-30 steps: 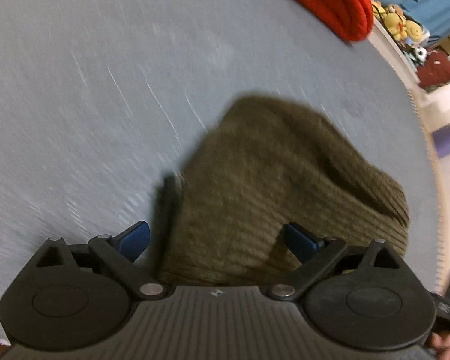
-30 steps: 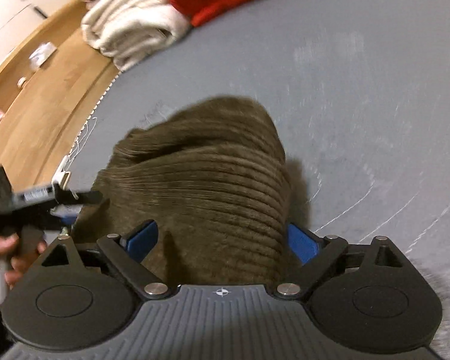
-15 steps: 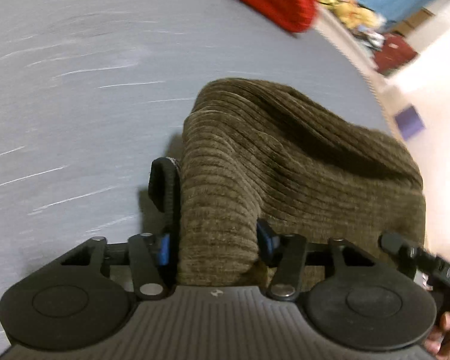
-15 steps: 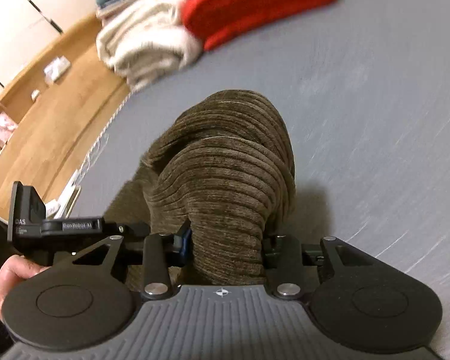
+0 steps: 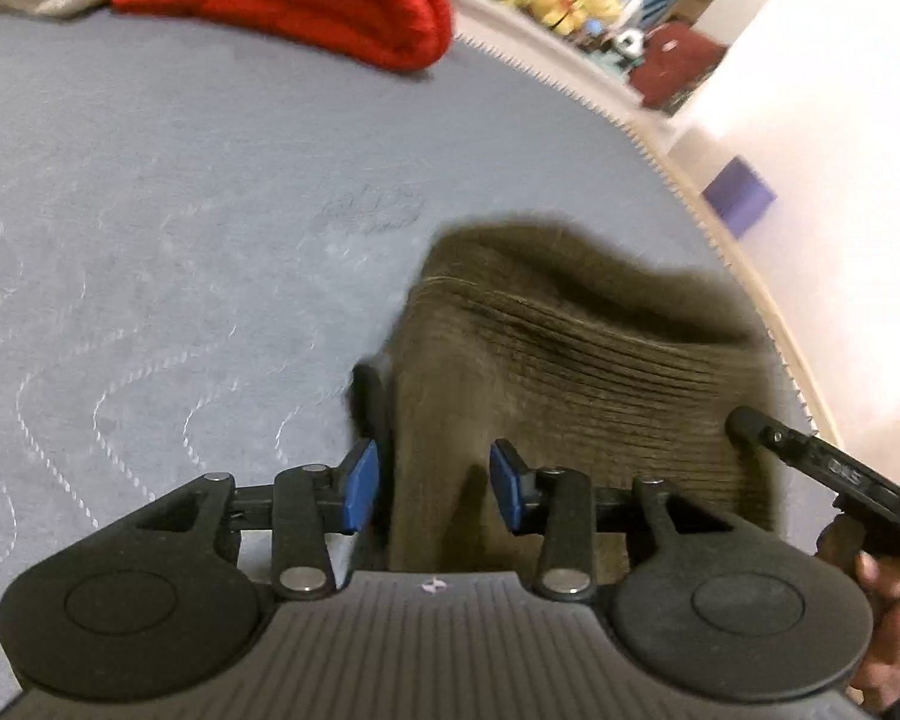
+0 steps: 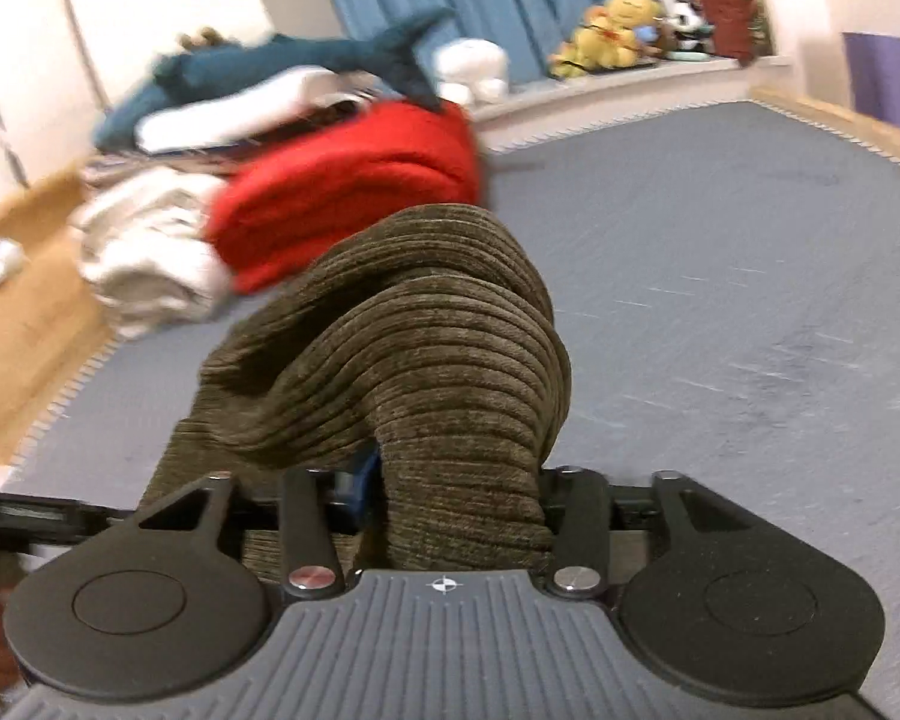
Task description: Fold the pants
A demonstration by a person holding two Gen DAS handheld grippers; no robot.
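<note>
The olive-brown corduroy pants [image 5: 570, 372] are a thick folded bundle raised off the grey-blue mattress [image 5: 150, 240]. My left gripper [image 5: 438, 420] has one end of the bundle between its blue pads, which press the fabric while the jaws are closing. In the right wrist view the pants [image 6: 450, 348] bulge up over my right gripper [image 6: 462, 480] and fill the gap between its fingers; its jaws are opening, and the fingertips are hidden under the cloth. The right gripper's finger [image 5: 810, 456] also shows at the bundle's far end.
A red folded knit [image 6: 354, 198] and a cream folded garment [image 6: 144, 252] lie at the mattress's far side, with a blue shark plush [image 6: 282, 66] behind them. The wooden floor [image 6: 18, 300] runs along the left edge. A purple block [image 5: 741, 195] stands past the right edge.
Both grippers, wide around the pants a second ago, have closed on the bundle and carried it up and across the mattress toward the red knit. Both views have tipped upward.
</note>
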